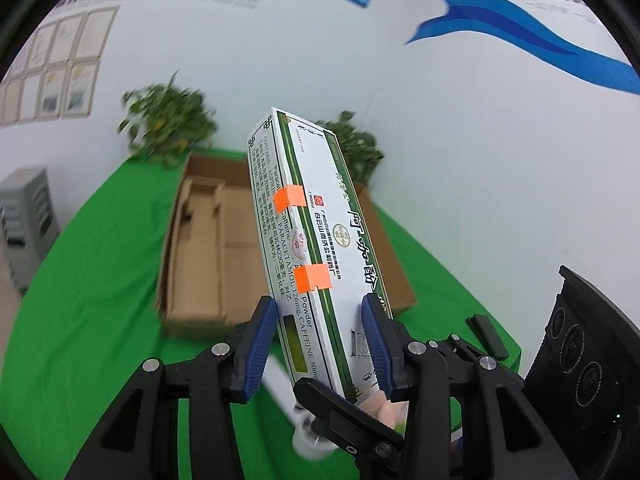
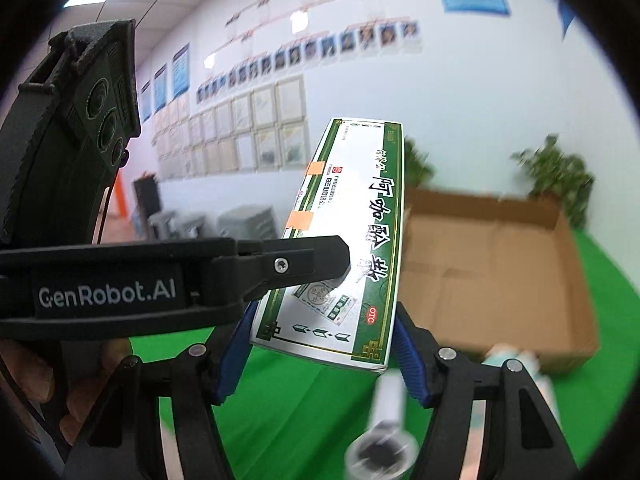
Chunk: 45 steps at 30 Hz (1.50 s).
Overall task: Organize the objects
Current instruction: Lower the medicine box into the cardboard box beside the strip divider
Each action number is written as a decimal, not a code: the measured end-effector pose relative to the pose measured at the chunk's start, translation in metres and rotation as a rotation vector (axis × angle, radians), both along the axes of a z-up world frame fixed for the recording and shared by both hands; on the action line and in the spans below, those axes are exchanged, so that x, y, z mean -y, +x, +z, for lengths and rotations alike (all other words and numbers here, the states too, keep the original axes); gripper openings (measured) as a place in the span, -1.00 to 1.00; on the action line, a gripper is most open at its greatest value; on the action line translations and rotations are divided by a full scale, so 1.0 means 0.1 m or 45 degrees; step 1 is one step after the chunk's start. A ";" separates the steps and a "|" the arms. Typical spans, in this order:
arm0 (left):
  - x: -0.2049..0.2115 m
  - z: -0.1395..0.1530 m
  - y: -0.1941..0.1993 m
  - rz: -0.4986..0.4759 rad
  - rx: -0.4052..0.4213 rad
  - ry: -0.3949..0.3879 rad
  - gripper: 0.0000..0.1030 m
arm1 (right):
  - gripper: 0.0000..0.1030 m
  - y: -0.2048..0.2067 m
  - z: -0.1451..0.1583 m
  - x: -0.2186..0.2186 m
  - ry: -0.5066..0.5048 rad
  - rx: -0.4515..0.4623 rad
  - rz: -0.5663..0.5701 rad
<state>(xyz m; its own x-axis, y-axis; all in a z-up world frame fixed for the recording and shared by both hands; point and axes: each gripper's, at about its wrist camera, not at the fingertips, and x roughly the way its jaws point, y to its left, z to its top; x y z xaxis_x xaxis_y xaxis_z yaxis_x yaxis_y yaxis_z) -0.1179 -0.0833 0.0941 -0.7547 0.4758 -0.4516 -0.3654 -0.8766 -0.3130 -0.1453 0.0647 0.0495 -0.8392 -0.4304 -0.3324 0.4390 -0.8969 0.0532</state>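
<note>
A long white and green medicine box (image 1: 316,248) with two orange stickers is held up in the air above the green table. My left gripper (image 1: 320,320) is shut on its near end, blue pads on both long sides. In the right wrist view the same box (image 2: 352,240) stands between the blue pads of my right gripper (image 2: 320,344), which also closes on its near end. A finger of the left gripper (image 2: 296,260) crosses in front of the box there. An open cardboard box (image 1: 216,240) lies behind on the table; it also shows in the right wrist view (image 2: 500,280).
A green cloth (image 1: 80,320) covers the table. A white tube with a grey cap (image 2: 384,432) lies under the grippers. A small black block (image 1: 488,336) lies at the table's right edge. Two potted plants (image 1: 168,124) stand behind the cardboard box. The right gripper's body (image 1: 580,360) is at right.
</note>
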 end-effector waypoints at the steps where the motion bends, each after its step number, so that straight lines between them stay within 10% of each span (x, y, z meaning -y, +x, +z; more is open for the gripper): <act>1: -0.11 0.14 -0.10 -0.036 -0.040 -0.012 -0.20 | 0.24 -0.06 0.09 -0.06 0.000 -0.030 -0.026; 10: -0.63 0.43 -1.04 -0.166 -0.022 -0.069 -0.20 | 0.24 -0.89 0.21 -0.28 -0.034 0.036 -0.126; 22: -0.62 -0.43 -2.36 -0.117 0.306 -0.135 -0.20 | 0.24 -1.77 -0.43 -0.38 -0.115 0.426 -0.081; 33: -0.38 -1.59 -2.75 -0.043 0.491 -0.224 -0.21 | 0.24 -2.00 -1.02 -0.29 -0.116 0.657 -0.017; 45: -0.25 -1.80 -2.60 0.003 0.525 -0.218 -0.45 | 0.25 -2.01 -1.23 -0.20 -0.086 0.743 0.028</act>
